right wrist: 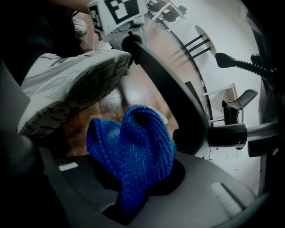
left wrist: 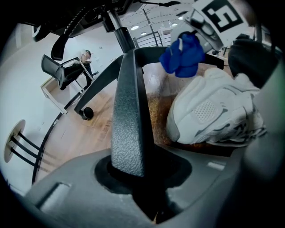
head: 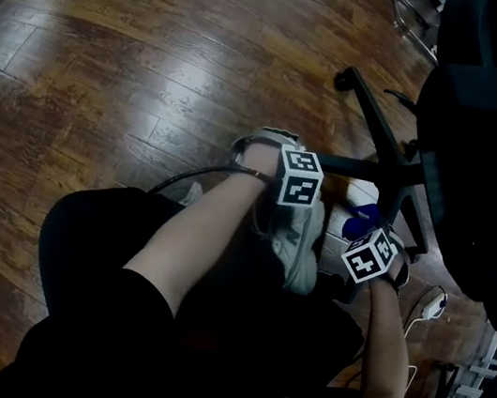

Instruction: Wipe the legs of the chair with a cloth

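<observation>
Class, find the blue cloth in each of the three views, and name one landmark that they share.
Head view: blue cloth right of centre, below a chair leg.
Left gripper view: top, right of centre.
Right gripper view: centre foreground.
Shared landmark: the white sneaker, beside the cloth in all three.

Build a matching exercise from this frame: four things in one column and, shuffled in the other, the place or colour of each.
Things:
1. chair leg
2. cloth
3. shoe
4. wheel

Places or colours:
A. blue, in the jaws of the right gripper
B. white, between the two grippers
C. in the jaws of the left gripper
D. at the far tip of another leg of the chair

Pairs: 1-C; 2-A; 3-B; 4-D
</observation>
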